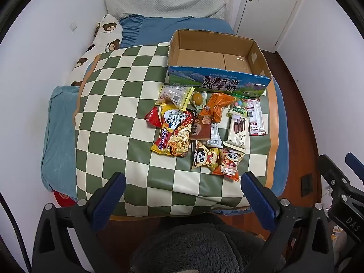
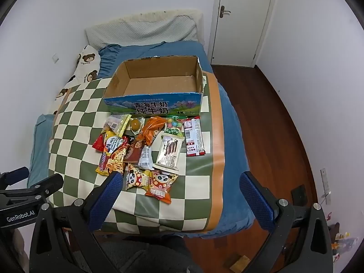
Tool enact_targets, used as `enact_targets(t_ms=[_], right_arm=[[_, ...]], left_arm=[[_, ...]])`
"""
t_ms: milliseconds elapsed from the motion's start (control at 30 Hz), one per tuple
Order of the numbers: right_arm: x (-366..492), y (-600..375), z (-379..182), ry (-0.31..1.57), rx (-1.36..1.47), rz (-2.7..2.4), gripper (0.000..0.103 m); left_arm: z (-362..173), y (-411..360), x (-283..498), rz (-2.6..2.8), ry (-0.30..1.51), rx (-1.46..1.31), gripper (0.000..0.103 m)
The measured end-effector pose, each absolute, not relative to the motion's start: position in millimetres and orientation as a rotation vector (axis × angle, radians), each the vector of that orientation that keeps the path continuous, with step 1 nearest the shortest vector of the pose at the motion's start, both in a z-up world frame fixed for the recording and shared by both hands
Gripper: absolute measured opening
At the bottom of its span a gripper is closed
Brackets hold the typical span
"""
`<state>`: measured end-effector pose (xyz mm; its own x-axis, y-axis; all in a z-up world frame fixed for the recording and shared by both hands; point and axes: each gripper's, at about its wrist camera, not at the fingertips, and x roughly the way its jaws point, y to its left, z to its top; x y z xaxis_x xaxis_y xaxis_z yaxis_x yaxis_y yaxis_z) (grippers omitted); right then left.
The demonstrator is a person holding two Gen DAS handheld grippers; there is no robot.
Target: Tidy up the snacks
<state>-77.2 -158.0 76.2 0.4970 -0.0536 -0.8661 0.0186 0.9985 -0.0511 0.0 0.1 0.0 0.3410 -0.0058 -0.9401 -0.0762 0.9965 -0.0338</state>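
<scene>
Checkered blanket (image 1: 109, 122) covers the bed, and both grippers hang above its near edge: left gripper (image 1: 182, 195) and right gripper (image 2: 182, 195) gape wide, holding nothing. Nearest lie the panda packs (image 2: 147, 180), light, crinkly, probably slippery; pinch a sealed edge. Beyond, the wafer pack (image 2: 169, 151) looks stiffer, its long axis running toward the empty box (image 2: 154, 104) at the pile's far side.
</scene>
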Motion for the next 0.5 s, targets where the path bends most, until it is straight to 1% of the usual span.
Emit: enact_targets(t_ms=[500], right_arm=[[-73.7,-160.2,74.5,1.055,-0.034,-0.040,0.103]], left_arm=[[0.2,-2.0,2.2,0.050,1.215,-0.073,0.103]])
